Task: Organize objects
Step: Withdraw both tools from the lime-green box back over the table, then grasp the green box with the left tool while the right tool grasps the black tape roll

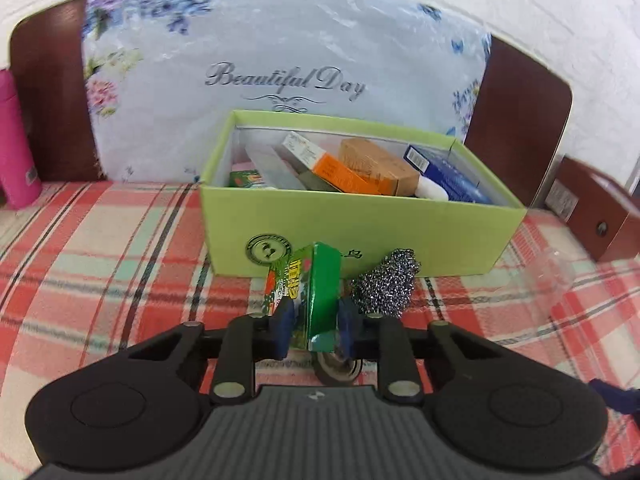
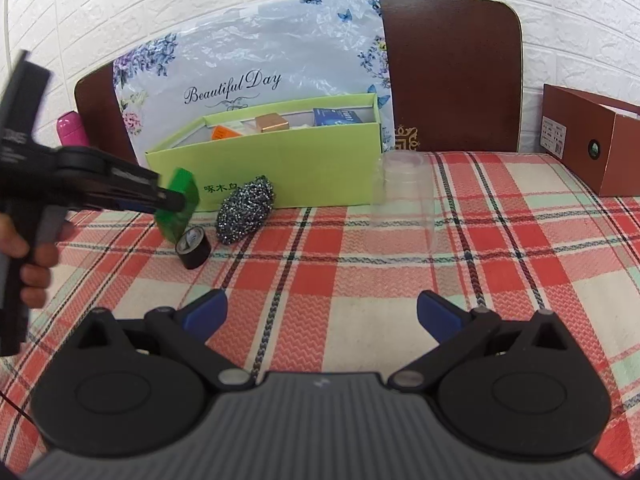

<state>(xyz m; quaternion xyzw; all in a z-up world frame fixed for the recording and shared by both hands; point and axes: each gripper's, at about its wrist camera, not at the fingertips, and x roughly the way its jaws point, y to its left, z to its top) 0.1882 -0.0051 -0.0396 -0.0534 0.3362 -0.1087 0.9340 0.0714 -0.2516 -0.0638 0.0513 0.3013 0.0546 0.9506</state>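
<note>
My left gripper [image 1: 316,318] is shut on a small green printed carton [image 1: 320,288], its blue pads pressing both sides. The carton is held tilted in front of the lime-green cardboard box [image 1: 360,232]. The right wrist view shows the same gripper [image 2: 172,200] holding the carton [image 2: 184,188], with a hand on the handle. A steel wool scourer [image 1: 384,284] lies against the lime box's front wall. A black tape roll [image 2: 194,248] stands below the held carton. My right gripper [image 2: 322,314] is open over the plaid cloth, nothing between its fingers.
The lime box holds several cartons, orange, tan and blue. A clear plastic cup [image 2: 404,196] lies by the box's right end. A brown box [image 2: 600,144] stands at the far right, a pink bottle [image 1: 16,140] at the far left. A plastic-wrapped floral pillow [image 1: 280,60] leans on the headboard.
</note>
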